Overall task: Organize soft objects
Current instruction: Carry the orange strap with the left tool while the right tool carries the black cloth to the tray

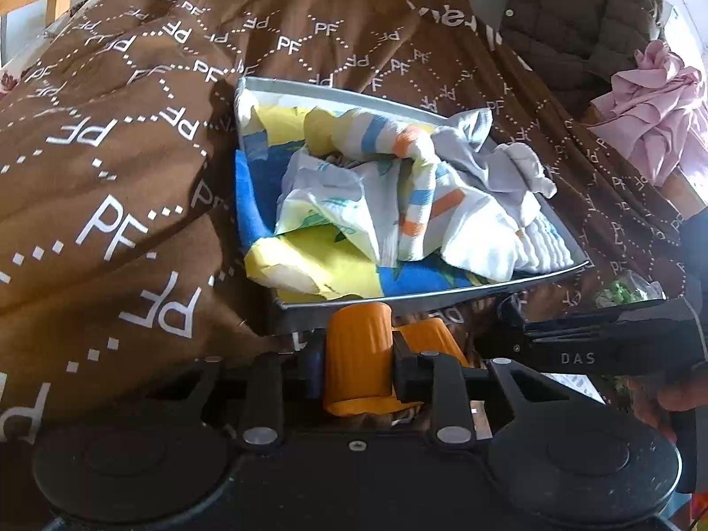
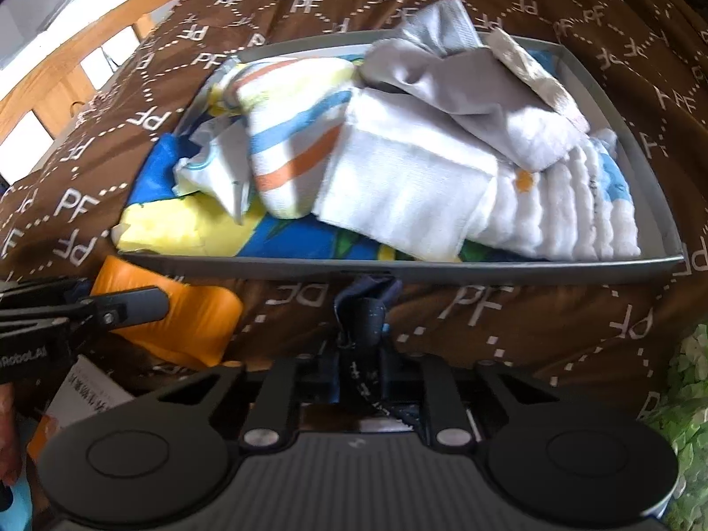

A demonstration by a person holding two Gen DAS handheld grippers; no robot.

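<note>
A brown quilt [image 1: 132, 168] printed with white "PF" letters and dotted diamonds covered the bed. Along the bed's left edge ran a wooden bed rail [image 2: 88, 35]. At the far right corner of the quilt lay an olive puffer jacket [image 1: 575, 22]. Off the near right edge there was something green and leafy [image 2: 690, 398], too blurred to name. By the near left edge sat a printed white booklet [image 2: 88, 394].

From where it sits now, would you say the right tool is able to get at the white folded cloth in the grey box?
Probably yes. The right tool faces the grey box, whose low wall leaves the white folded cloth exposed on top. However, it is already shut on a dark cloth.
</note>
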